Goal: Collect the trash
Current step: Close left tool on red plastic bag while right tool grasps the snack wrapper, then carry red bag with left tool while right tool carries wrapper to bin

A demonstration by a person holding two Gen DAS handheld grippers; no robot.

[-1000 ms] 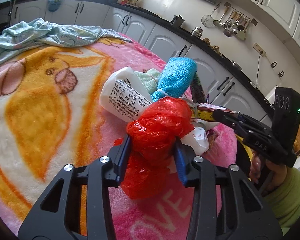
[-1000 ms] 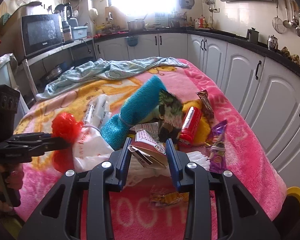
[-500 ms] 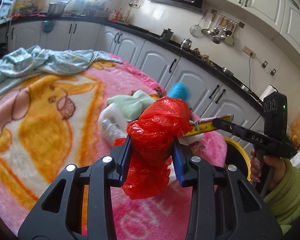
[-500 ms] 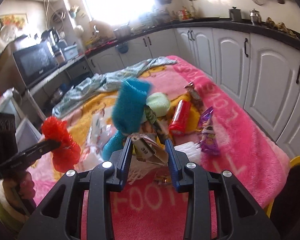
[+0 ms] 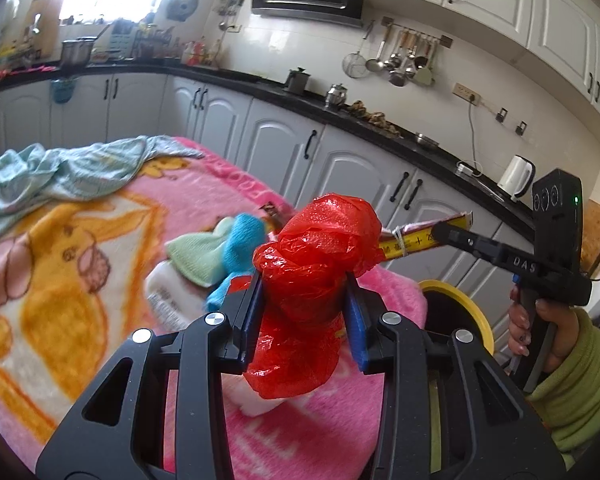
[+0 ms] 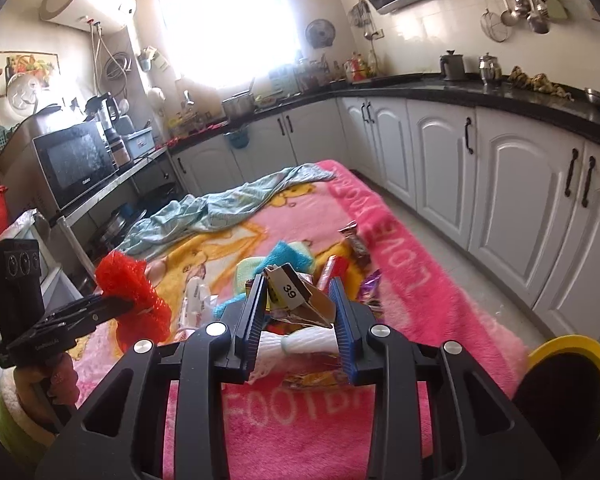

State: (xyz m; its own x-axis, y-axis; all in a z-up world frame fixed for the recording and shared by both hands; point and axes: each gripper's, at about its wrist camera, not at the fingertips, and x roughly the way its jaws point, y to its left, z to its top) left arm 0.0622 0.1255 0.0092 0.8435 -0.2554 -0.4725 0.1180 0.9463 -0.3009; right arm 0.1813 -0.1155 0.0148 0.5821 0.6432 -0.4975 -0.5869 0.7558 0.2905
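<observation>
Our left claw point(image 5: 304, 312) is clamped on a crumpled red plastic bag point(image 5: 316, 256), held up in the air above the near end of the pink blanket point(image 5: 100, 240), with the bag bulging out over the blue pads and hanging down below them. Our right claw point(image 6: 298, 312) is closed on a flattened carton point(image 6: 296, 296) with a "39" printed on its white flap, also lifted off the blanket; in the left wrist view its yellow printed side sticks out from the tips of that claw point(image 5: 440, 236). Below the right claw lie a white mesh sleeve point(image 6: 300, 344) and a crinkled wrapper point(image 6: 312, 380) on the blanket. Farther along sit a blue cloth point(image 6: 290, 256), a pale green cloth point(image 5: 198, 256), a white bottle point(image 5: 168, 300), a red tube point(image 6: 332, 270) and a brown snack wrapper point(image 6: 356, 240). A yellow-rimmed bin point(image 6: 572, 384) stands just beside the blanket's edge, on the right. A light blue sheet point(image 6: 220, 208) is bunched at the far end.
</observation>
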